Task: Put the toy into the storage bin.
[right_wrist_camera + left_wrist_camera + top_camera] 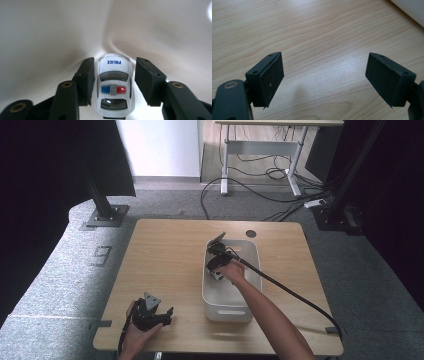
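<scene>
Our right gripper [216,251] was down inside the white bin [250,251], mid-right of the high frame. In the right gripper view the toy police car [113,85] sat between the jaws, bottom centre, nose pointing away toward the bin's rounded corner. The left jaw looked flush on the car's side; the right jaw showed a thin gap, so we judged it narrow around the car but couldn't confirm a firm clamp. Could be either closing on it or just letting go. The jaws straddled the car's long sides, which makes sense: flat doors give the pads something parallel to bite on, and the roof lights stay clear.

In the high view the car [216,275] showed as a small white shape just under the hand [231,270], on the bin floor near the left wall. The arm came in diagonally from bottom right, cable trailing off over the bin's rim.

Our left gripper [150,312] was parked at the lower left of the table [165,255], well apart from the bin. Its own view showed the jaws spread wide over bare wood, nothing between them, with a sliver of the bin [412,10] at upper right. Likely kept idle there so it wouldn't crowd the bin opening.
</scene>
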`<act>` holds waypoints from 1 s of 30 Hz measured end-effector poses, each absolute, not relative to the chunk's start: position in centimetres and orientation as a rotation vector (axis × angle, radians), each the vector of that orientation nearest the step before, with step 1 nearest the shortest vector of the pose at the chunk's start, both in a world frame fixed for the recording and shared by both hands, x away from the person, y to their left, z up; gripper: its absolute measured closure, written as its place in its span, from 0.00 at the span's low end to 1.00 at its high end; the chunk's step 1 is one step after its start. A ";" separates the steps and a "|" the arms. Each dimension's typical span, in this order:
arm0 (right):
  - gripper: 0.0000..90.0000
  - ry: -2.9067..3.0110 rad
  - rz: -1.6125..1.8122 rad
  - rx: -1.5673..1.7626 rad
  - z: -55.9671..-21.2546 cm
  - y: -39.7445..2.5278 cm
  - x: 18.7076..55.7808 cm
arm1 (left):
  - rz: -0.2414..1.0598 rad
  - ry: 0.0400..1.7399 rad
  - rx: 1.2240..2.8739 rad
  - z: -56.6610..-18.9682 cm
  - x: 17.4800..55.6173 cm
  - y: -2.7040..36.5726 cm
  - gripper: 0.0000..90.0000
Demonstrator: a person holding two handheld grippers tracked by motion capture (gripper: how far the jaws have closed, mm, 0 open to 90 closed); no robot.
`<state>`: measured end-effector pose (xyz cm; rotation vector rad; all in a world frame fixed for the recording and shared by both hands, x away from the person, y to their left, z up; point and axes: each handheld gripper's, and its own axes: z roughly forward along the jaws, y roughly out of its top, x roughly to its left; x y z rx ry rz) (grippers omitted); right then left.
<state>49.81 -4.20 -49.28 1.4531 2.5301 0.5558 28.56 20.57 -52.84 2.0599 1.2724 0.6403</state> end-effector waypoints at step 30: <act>0.40 2.510 0.749 1.360 -44.7 -5.7 47.5 | 0.630 1.267 2.076 -53.0 29.0 20.0 0.17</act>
